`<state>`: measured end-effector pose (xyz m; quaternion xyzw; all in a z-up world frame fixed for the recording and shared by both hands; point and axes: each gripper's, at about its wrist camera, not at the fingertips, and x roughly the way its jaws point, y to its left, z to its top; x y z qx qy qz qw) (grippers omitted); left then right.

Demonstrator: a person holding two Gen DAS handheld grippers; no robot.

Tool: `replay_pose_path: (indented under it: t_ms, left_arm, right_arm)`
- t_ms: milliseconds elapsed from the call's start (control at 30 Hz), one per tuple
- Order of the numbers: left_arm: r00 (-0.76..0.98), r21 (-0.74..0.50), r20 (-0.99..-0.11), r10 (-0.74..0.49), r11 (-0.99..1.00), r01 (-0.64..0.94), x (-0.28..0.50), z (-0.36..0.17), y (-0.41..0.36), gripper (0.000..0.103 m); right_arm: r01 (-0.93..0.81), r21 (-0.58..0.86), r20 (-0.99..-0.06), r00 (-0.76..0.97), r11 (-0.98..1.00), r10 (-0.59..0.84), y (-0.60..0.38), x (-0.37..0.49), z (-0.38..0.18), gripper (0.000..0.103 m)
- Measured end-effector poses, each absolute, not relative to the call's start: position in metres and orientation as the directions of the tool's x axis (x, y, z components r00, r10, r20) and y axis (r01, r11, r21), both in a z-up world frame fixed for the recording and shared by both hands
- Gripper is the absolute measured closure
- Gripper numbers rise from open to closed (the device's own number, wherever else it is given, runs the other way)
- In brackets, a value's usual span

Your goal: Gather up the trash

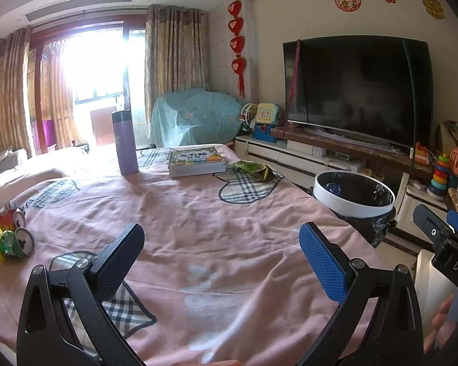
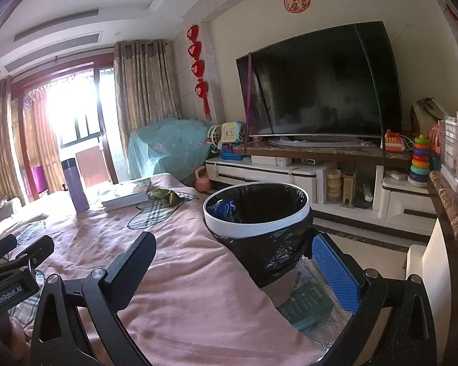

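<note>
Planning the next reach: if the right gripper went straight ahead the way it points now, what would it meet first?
Probably the trash bin. The right gripper is open, and the bin's black liner sits between its jaws, just ahead. Depth is unclear; the pink blanket edge lies just left of that line.

Left gripper point(image 1: 221, 262), right gripper point(image 2: 233, 271): jaws wide, empty

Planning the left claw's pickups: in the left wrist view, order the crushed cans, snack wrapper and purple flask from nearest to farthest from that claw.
1. Crushed cans, at the bed's left edge, nearest the left claw.
2. Snack wrapper, far right, beside the books.
3. Purple flask, far left of centre; roughly as far as the wrapper, too close to call.
</note>
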<state>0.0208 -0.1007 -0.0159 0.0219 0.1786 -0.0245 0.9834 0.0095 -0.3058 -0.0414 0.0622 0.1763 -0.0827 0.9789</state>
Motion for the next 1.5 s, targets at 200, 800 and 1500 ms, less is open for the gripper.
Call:
replay_pose_path:
  t_ms: [200,800,1500]
  left_arm:
    - [0.940,0.039,-0.339,-0.035,0.998,0.051,0.0177,-0.0154,-0.0997,0.000]
    - [0.939,0.041,-0.342,-0.037,0.998,0.054,0.0156,-0.0164,-0.1006,0.000]
    - [0.932,0.036,-0.361,-0.036,0.998,0.052,0.0234,-0.0235,-0.0971,0.000]
  right_arm:
    - [0.184,0.092,-0.354,0.925,0.979,-0.140,-0.3060,0.0099,-0.0414,0.000]
    - [0.180,0.093,-0.356,0.925,0.979,-0.136,-0.3046,0.0103,-0.0411,0.000]
    - [0.165,0.100,-0.356,0.927,0.981,-0.119,-0.2977,0.0127,-0.0409,0.000]
